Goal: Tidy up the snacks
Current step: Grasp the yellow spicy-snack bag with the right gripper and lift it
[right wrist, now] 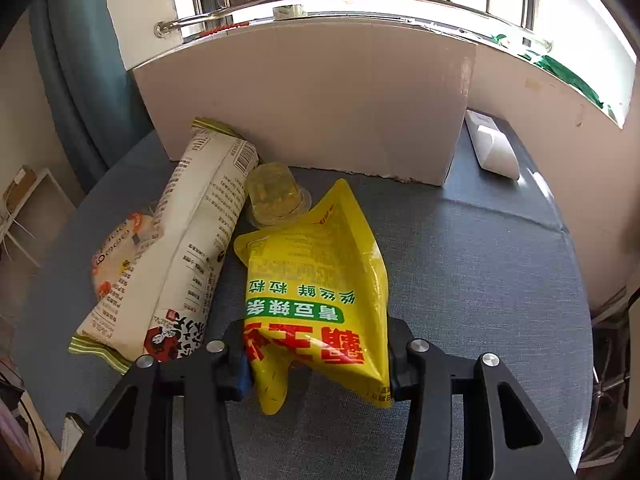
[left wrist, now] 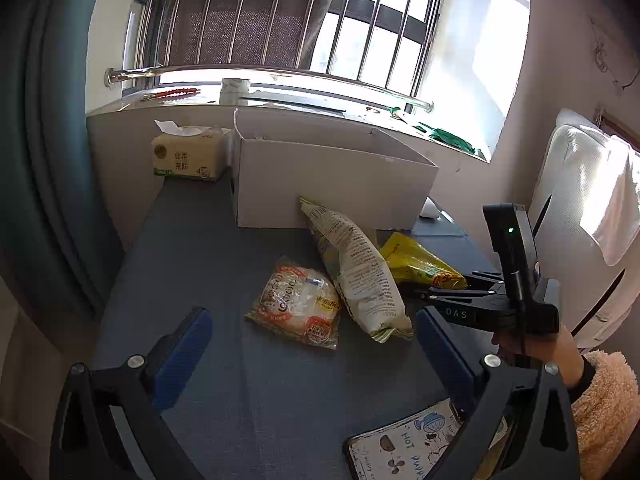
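2 green-banded lines on yellow pouch [right wrist: 316,280]

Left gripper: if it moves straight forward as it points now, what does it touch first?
Probably the clear-wrapped round bread packet, lying ahead between the open left gripper fingers; the white cardboard box stands farther behind. Depth is uncertain.

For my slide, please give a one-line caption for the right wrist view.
Right gripper clamps a yellow snack bag before the white cardboard box.
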`<state>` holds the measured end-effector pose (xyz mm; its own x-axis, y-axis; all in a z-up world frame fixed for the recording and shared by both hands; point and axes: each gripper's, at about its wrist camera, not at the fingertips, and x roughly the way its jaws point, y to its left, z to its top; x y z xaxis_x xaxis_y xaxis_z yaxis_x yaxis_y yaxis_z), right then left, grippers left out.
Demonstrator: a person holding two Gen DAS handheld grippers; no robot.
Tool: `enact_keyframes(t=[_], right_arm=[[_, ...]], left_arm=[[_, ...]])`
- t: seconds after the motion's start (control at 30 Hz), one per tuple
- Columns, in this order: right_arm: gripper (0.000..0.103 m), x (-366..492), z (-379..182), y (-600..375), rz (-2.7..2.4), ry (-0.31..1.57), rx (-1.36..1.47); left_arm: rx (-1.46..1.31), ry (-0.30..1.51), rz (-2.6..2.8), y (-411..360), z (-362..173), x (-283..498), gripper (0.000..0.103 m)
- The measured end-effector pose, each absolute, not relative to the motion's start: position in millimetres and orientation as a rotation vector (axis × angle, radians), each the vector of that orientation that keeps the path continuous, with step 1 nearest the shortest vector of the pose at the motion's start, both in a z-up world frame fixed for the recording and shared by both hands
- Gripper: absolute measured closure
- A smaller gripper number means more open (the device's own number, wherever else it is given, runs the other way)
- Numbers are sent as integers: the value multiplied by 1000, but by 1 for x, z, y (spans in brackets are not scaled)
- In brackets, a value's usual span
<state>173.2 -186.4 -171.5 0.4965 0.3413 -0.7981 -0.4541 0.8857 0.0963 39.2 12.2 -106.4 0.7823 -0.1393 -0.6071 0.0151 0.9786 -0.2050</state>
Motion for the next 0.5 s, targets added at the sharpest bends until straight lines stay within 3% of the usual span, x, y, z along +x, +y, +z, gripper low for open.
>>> enact_keyframes(t=[0.5], right_arm=[[65,100,-128,-237,562,789,6]], left_arm=[[-75,888,-167,-36,-129,155,0]])
